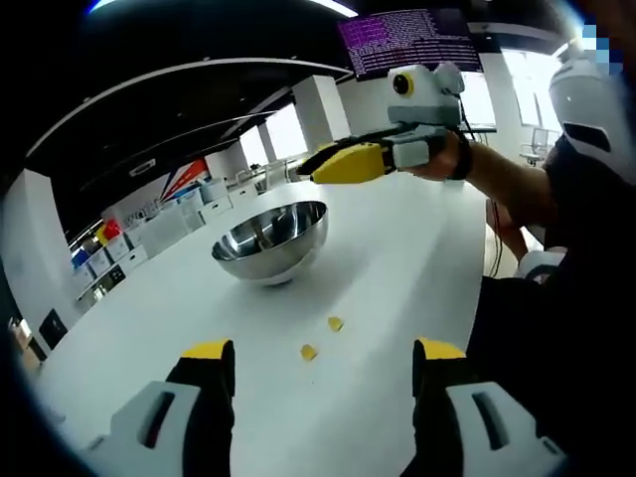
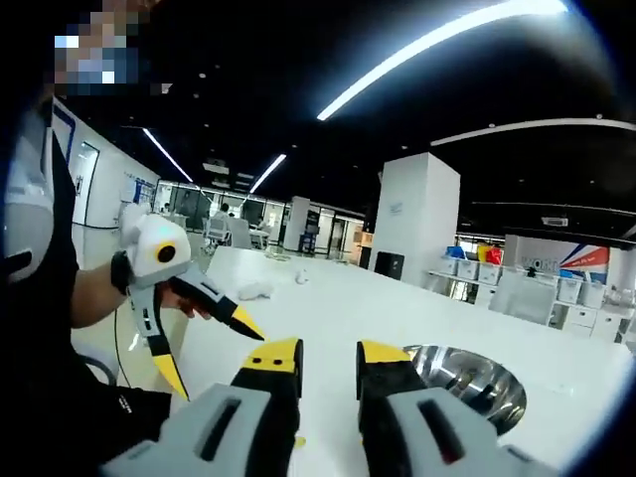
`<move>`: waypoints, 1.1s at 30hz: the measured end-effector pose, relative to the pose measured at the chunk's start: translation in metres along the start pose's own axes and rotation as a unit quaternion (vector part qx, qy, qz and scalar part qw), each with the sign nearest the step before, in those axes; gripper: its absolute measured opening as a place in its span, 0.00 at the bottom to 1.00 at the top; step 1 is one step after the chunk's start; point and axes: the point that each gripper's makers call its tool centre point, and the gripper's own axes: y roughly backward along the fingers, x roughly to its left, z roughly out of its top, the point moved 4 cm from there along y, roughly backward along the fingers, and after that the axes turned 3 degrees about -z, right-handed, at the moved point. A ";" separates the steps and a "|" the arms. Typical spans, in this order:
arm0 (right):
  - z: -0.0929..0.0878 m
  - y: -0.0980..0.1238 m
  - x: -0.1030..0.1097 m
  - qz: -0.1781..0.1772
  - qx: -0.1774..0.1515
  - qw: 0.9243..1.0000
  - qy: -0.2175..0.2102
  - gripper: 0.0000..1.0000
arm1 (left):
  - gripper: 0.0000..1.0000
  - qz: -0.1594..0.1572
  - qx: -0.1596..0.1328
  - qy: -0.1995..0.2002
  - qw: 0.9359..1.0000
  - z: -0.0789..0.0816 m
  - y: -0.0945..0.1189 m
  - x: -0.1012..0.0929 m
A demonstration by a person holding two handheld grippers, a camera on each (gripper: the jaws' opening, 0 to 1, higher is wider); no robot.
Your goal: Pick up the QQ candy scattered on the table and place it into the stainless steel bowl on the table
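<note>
Left gripper view: left gripper (image 1: 323, 360), jaws spread wide and empty, low over the white desk (image 1: 417, 248). Two yellow QQ candies (image 1: 322, 338) lie on the desk between and just ahead of the jaw tips, close together but apart. Stainless steel bowl (image 1: 270, 238) stands upright farther ahead, well apart from the candies. Right gripper (image 1: 310, 172), held in a person's hand (image 1: 442, 159), hovers above the bowl's far rim, jaws closed (whether anything sits between them cannot be told).

Right gripper view: right gripper's jaws a narrow gap apart, tips yellow; bowl beyond them on the right; left gripper at left, jaws splayed.
</note>
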 end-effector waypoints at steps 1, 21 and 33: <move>-0.007 -0.002 0.002 0.002 0.005 1.000 -0.003 0.20 | 0.72 0.000 -0.001 0.000 1.000 0.000 0.000 0.000; -0.116 -0.036 0.021 -0.007 0.110 0.993 -0.031 0.17 | 0.73 -0.008 -0.005 0.016 1.000 -0.001 0.001 0.000; -0.122 -0.036 0.024 -0.003 0.118 0.993 -0.024 0.11 | 0.72 -0.013 -0.004 0.016 1.000 -0.003 -0.002 -0.001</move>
